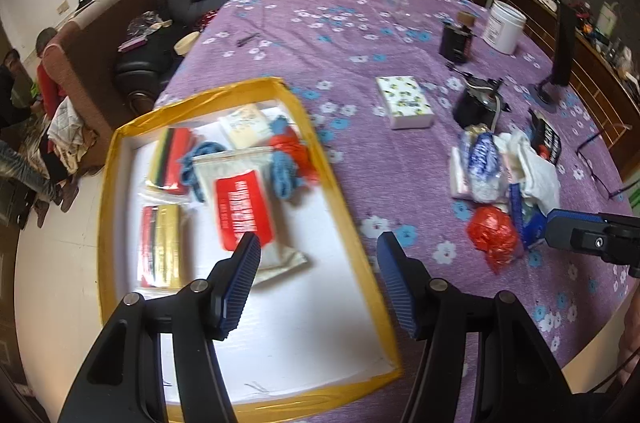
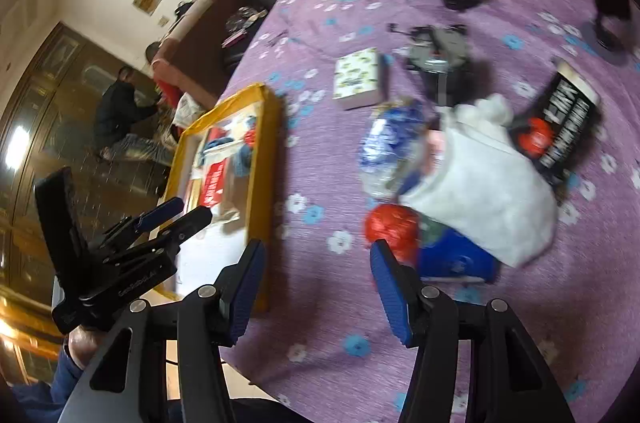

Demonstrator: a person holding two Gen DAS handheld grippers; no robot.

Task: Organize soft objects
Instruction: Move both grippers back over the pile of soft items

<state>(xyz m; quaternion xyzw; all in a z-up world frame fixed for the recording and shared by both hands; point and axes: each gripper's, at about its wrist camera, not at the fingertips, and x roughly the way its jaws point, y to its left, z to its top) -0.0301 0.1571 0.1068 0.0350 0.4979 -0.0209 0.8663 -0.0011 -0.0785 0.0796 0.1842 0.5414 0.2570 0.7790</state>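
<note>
Left wrist view shows my left tongs (image 1: 316, 243) partly open with nothing between the two ribbed blue pads, low in the middle of the frame over the flat box (image 1: 120, 139) with its shiny yellow taped rim. Inside the box I count two striped red and yellow packs, one clear bag with a red label (image 1: 240, 207) and some blue knitted yarn. Right wrist view shows my right tongs (image 2: 316, 251) also partly open and empty, and right of them sits the soft pile (image 2: 472, 191): one crinkly red ball, one fluffy white cloth.
</note>
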